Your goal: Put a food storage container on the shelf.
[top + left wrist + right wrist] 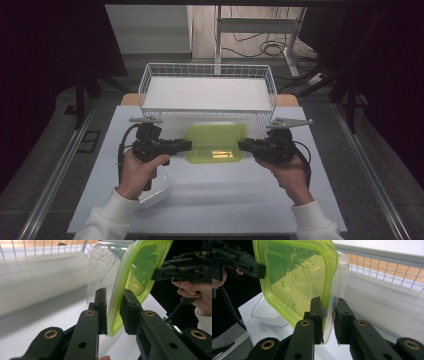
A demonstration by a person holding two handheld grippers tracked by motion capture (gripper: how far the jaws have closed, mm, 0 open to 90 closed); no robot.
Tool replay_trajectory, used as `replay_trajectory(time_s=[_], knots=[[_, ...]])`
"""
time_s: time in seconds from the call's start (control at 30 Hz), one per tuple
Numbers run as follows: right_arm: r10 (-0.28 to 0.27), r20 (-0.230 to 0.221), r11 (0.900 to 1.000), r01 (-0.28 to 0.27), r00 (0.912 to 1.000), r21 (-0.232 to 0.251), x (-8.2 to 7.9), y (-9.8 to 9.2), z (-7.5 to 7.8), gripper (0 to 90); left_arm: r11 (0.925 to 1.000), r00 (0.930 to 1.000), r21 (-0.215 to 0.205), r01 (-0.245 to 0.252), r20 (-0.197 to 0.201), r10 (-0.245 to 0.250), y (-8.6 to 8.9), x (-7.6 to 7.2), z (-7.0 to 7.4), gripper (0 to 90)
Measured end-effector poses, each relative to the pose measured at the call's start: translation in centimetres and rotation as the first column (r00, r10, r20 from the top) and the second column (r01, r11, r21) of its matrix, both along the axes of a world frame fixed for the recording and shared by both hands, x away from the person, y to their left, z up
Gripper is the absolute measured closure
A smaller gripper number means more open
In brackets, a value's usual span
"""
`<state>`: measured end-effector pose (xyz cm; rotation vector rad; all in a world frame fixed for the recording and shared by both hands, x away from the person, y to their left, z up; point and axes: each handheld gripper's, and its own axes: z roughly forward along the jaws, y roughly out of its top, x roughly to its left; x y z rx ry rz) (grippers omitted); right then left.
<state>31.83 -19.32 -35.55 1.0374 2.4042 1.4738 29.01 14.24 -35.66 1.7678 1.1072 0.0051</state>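
Clear plastic food box w/ a translucent lime-green lid (215, 142) sits between the two tools, over the white tabletop (225, 200), just in front of a white wire basket (207, 92) w/ a pale flat liner. Left gripper (186, 145) clenched on the box's left edge: in the left gripper view its two black jaws pinch the green lid rim (113, 315), one pad each side, clear tub wall running up behind. Right gripper (242, 145) clenched on the opposite edge: in the right gripper view the jaws squeeze the rim where green lid and clear tub (329, 312) meet. Box looks lifted; a shadow lies on the table below it, but whether it's fully clear of the surface I can't tell. Both hands (140, 172) come in from the near side in white sleeves. A second clear container (155, 192), no lid, rests on the table under/near the left forearm; also seen low left in the right gripper view (265, 313).
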Motion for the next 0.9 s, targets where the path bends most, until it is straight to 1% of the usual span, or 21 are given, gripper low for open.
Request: replay_trajectory(time_s=[0.13, 0.33, 0.5, 0.53, 0.57, 0.6, 0.63, 0.7, 0.73, 0.77, 0.8, 0.83, 0.87, 0.9], knots=[[0.002, 0.012, 1.0, -0.002, 0.9999, -0.001, 0.4, 0.2, 0.3, 78.1, 1.0, 0.9999, 0.009, 0.002, 0.016, -0.002, 0.1, 0.6, 0.7, 76.9], [-0.003, 0.026, 1.0, 0.003, 0.9997, 0.029, 1.2, 0.2, 0.7, 78.2, 0.9999, 0.9995, 0.012, 0.01, 0.029, -0.011, 0.2, 1.3, 1.4, 76.8], [-0.005, 0.036, 0.999, 0.004, 0.9993, 0.038, 1.6, 0.2, 1.3, 78.4, 0.9999, 0.999, 0.01, 0.011, 0.043, -0.011, 0.4, 1.8, 2.1, 76.9], [-0.008, 0.043, 0.999, 0.006, 0.999, 0.037, 1.8, 0.2, 1.7, 78.4, 0.9999, 0.9988, 0.004, 0.014, 0.047, -0.014, 0.4, 2.1, 2.4, 76.9], [-0.008, 0.043, 0.999, 0.006, 0.999, 0.037, 1.8, 0.2, 1.7, 78.4, 0.9999, 0.9988, 0.004, 0.014, 0.047, -0.014, 0.4, 2.1, 2.4, 76.9], [-0.006, 0.048, 0.999, 0.005, 0.9988, 0.037, 1.9, 0.2, 1.9, 78.4, 0.9998, 0.9984, 0.002, 0.017, 0.054, -0.018, 0.5, 2.2, 2.8, 76.9], [-0.004, 0.051, 0.999, 0.002, 0.9987, 0.038, 2.0, 0.2, 2.3, 78.4, 0.9998, 0.9981, -0.002, 0.02, 0.057, -0.02, 0.5, 2.3, 3.0, 76.8], [-0.005, 0.056, 0.999, 0.002, 0.9984, 0.048, 2.2, 0.2, 2.8, 78.4, 0.9997, 0.9975, -0.001, 0.023, 0.067, -0.023, 0.5, 2.6, 3.6, 76.8], [-0.006, 0.069, 0.999, 0.002, 0.9976, 0.051, 2.4, 0.2, 3.4, 78.4, 0.9997, 0.997, 0.0, 0.026, 0.073, -0.026, 0.6, 2.9, 4.0, 76.8], [-0.006, 0.069, 0.999, 0.002, 0.9976, 0.051, 2.4, 0.2, 3.4, 78.4, 0.9997, 0.997, 0.0, 0.026, 0.073, -0.026, 0.6, 2.9, 4.0, 76.8], [-0.009, 0.077, 0.999, 0.005, 0.997, 0.05, 2.6, 0.2, 4.1, 78.5, 0.9996, 0.9963, 0.004, 0.029, 0.081, -0.029, 0.6, 3.2, 4.5, 76.9], [-0.009, 0.077, 0.999, 0.005, 0.997, 0.05, 2.6, 0.2, 4.1, 78.5, 0.9996, 0.9963, 0.004, 0.029, 0.081, -0.029, 0.6, 3.2, 4.5, 76.9], [-0.011, 0.082, 0.999, 0.007, 0.9966, 0.051, 3.0, 0.2, 4.6, 78.5, 0.9994, 0.9958, 0.007, 0.034, 0.085, -0.034, 0.6, 3.6, 5.0, 76.8], [-0.009, 0.081, 0.999, 0.005, 0.9966, 0.053, 3.1, 0.1, 4.7, 78.6, 0.9994, 0.9958, 0.007, 0.034, 0.085, -0.034, 0.6, 3.6, 5.0, 76.9]])
